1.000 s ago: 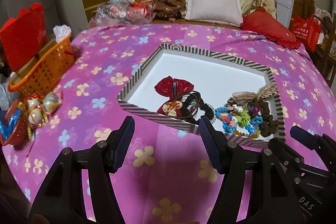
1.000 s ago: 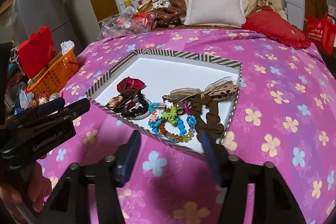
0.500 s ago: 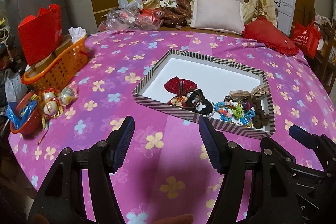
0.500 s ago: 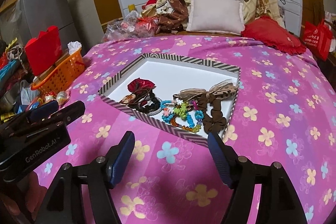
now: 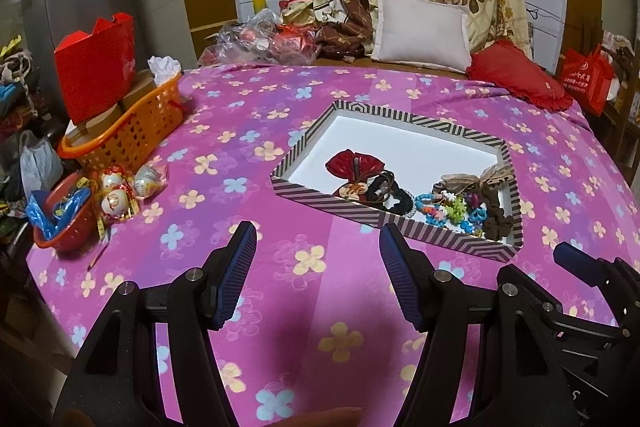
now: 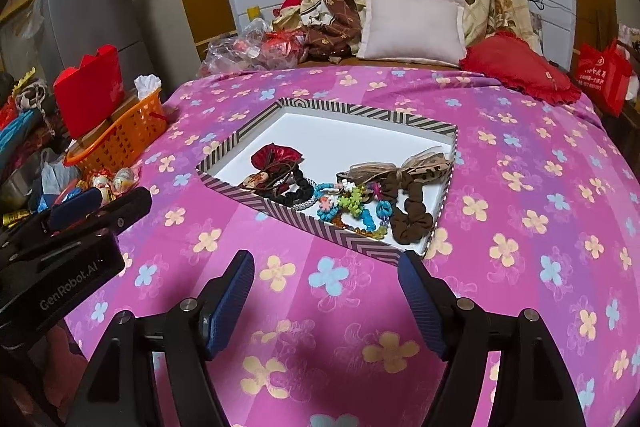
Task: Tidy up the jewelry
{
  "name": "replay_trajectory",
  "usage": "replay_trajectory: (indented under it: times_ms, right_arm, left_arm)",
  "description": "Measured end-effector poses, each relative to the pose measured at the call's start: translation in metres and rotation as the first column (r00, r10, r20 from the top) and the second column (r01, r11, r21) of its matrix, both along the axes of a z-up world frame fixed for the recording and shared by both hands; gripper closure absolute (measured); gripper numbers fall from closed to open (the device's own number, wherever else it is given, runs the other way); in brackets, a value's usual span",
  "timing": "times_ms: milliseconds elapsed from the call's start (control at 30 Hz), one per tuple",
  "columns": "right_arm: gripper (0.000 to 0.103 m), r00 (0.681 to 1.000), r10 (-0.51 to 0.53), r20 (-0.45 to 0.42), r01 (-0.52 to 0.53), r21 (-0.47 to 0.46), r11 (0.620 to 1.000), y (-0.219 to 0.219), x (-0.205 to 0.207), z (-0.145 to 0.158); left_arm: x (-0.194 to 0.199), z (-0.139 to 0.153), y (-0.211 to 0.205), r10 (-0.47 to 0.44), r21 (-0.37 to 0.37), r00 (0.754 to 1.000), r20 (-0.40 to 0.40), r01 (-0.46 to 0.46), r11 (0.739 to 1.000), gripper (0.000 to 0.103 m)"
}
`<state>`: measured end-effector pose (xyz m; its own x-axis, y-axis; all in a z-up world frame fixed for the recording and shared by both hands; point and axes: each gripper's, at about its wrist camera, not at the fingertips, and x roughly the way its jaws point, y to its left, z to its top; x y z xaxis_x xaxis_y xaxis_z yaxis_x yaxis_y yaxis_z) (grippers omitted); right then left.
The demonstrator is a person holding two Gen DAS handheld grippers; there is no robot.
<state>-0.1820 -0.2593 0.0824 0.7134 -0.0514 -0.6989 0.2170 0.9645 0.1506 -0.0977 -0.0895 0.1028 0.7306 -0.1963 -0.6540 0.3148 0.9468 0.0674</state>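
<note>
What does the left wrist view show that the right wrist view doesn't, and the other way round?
Only the left wrist view shows the red bowl with blue plastic at the table's left edge, plus the right gripper's tips entering at the right.

Only the right wrist view shows the left gripper's body with lettering on its side.

Both show the striped box holding the jewelry pile, the orange basket, and open, empty jaws above the flowered cloth.
</note>
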Motion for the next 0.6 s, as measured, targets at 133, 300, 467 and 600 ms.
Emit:
replay_trajectory:
  times_ms: [133,300,467,600]
  right_arm:
    - [0.031,1.0,0.005,-0.001,-0.005,-0.003,1.0,0.0022,-0.0013,0.001]
    - [0.03,1.0,0.007,-0.006,-0.007,-0.004,1.0,0.0038,-0.0016,0.0004]
    - [0.03,1.0,0.011,-0.016,-0.011,-0.001,1.0,0.0038,-0.0005,-0.0031]
    - [0.03,1.0,0.01,-0.022,-0.01,0.001,1.0,0.0024,0.0018,-0.0058]
  left_arm:
    - [-0.0019,0.0014,0.0014,0.002,0.0,1.0,0.005,-0.002,1.0,0.039]
    - [-0.0028,0.0016,0.0026,0.004,0.003,1.0,0.007,-0.004,1.0,0.039]
    - [-0.002,0.0011,0.0054,0.01,-0.001,1.0,0.0,-0.01,1.0,0.039]
    - [0.002,-0.001,0.0042,0.006,0.004,1.0,-0.01,-0.006,1.0,0.039]
